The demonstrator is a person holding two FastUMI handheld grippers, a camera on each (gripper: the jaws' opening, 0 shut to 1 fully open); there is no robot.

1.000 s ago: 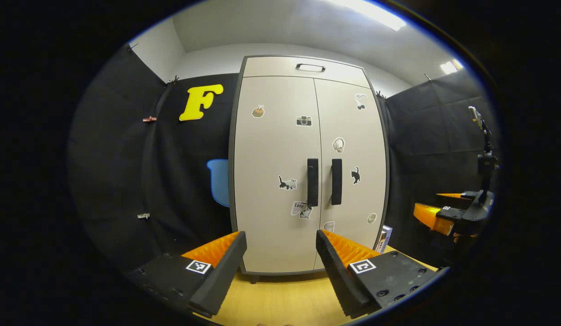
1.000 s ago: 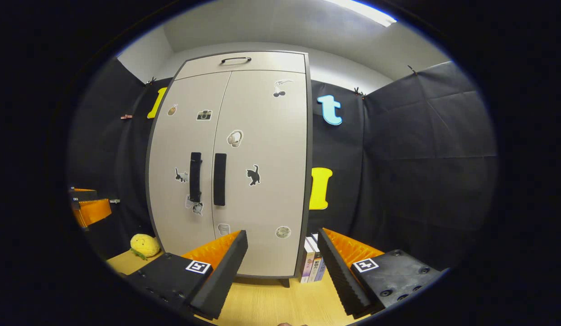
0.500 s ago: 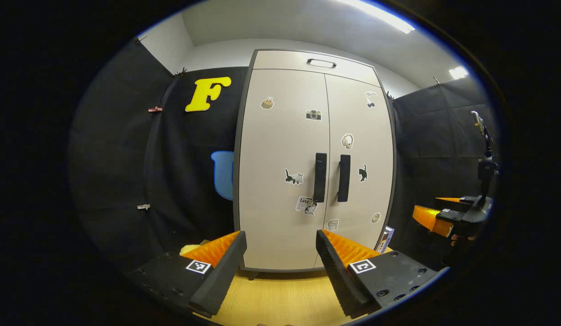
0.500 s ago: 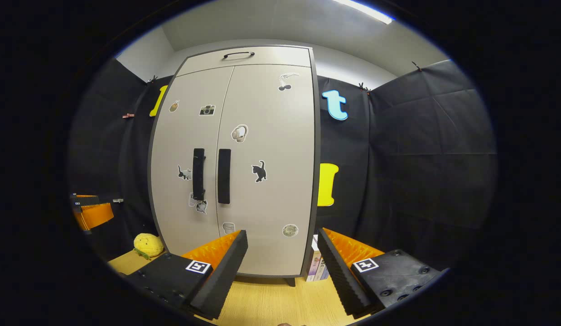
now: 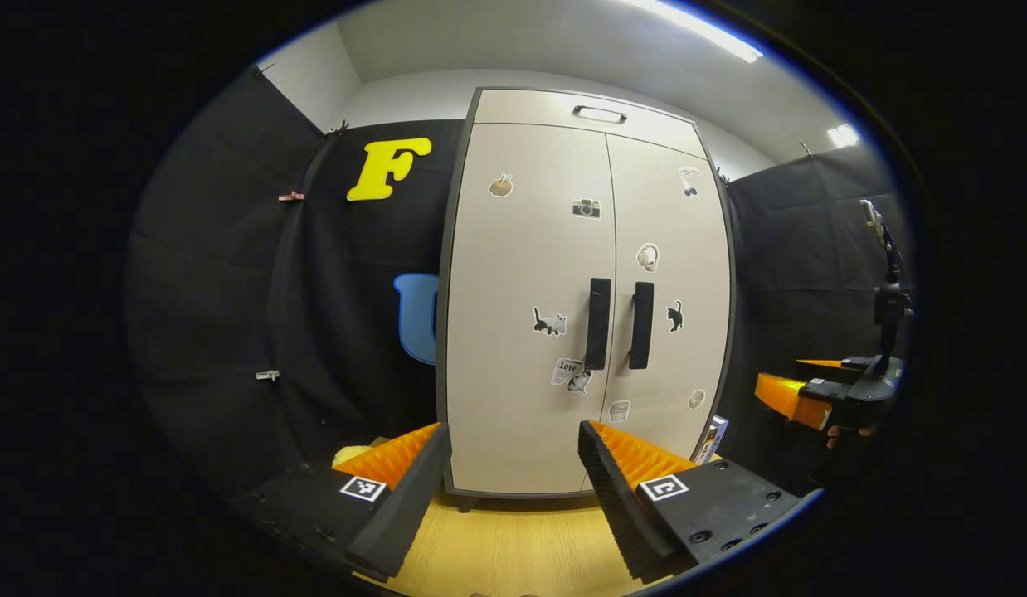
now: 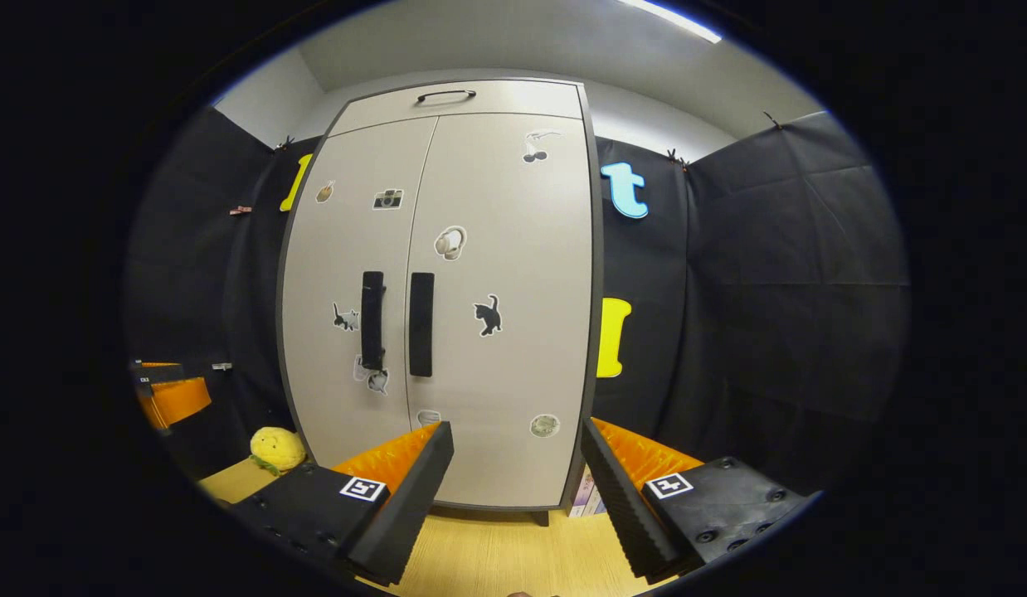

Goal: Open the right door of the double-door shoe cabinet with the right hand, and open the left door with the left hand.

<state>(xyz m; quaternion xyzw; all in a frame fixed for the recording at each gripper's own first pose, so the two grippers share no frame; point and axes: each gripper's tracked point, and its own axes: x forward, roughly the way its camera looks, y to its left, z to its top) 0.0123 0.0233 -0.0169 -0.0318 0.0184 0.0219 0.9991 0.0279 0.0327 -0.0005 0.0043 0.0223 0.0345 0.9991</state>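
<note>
The beige double-door shoe cabinet (image 5: pixel 530 274) (image 6: pixel 497 207) stands ahead on a wooden floor, both doors closed and dotted with small stickers. Two black vertical handles sit side by side at the middle seam: the left door's handle (image 5: pixel 597 323) (image 6: pixel 372 319) and the right door's handle (image 5: pixel 641 325) (image 6: pixel 421 323). My left gripper (image 5: pixel 513 439) is open, well short of the cabinet, with nothing between its fingers. My right gripper (image 6: pixel 516 438) is open too, facing the right door's lower part. The right gripper (image 5: pixel 820 394) also appears at the far right of the left gripper view.
A yellow plush toy (image 6: pixel 275 448) lies on the wooden floor (image 6: pixel 480 555) left of the cabinet. Books (image 5: pixel 711 438) stand against the cabinet's right side. Black cloth walls close in on both sides. A drawer with a handle (image 5: pixel 599 114) tops the cabinet.
Both grippers have drifted so the cabinet sits further right and slightly larger in each view. Doors remain closed and both grippers stay open.
</note>
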